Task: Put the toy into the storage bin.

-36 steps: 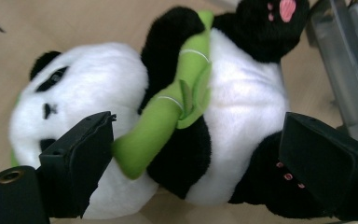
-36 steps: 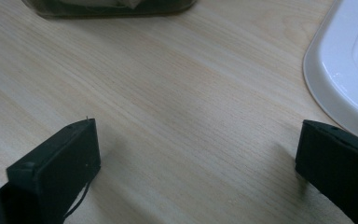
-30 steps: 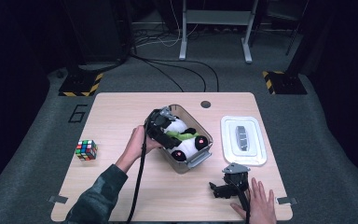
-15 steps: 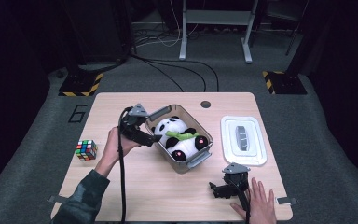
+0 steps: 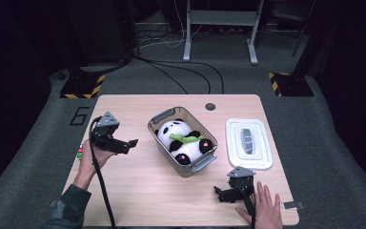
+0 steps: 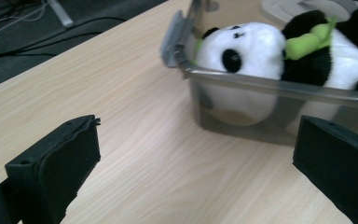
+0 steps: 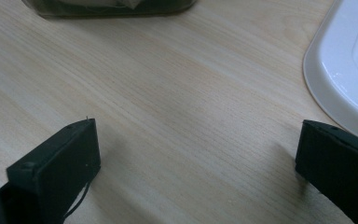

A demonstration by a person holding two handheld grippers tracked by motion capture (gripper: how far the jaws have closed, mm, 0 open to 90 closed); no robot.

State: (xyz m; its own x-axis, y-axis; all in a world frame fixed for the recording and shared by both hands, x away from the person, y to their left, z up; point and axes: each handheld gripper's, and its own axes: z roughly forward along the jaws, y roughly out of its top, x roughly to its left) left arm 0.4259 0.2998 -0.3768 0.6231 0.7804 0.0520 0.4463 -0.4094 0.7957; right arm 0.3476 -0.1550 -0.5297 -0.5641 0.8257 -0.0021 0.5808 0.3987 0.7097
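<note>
Panda toy [image 5: 183, 140]: lain inside clear bin [image 5: 158, 125].
Left hand-held gripper [image 5: 132, 142]: jaws just opened, spread, nothing between.
Right hand-held gripper [image 5: 218, 193]: spread, rested on counter [image 5: 138, 191].

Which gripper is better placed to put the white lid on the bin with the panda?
Probably the right gripper: it rests open on the table just in front of the white lid. The left gripper, also open, is beyond the bin, far from the lid.

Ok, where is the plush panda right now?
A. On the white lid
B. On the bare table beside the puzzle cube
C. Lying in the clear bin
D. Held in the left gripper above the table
C: the plush panda lies inside the clear bin, and the open left gripper is off to the bin's side with nothing between its fingers.
</note>
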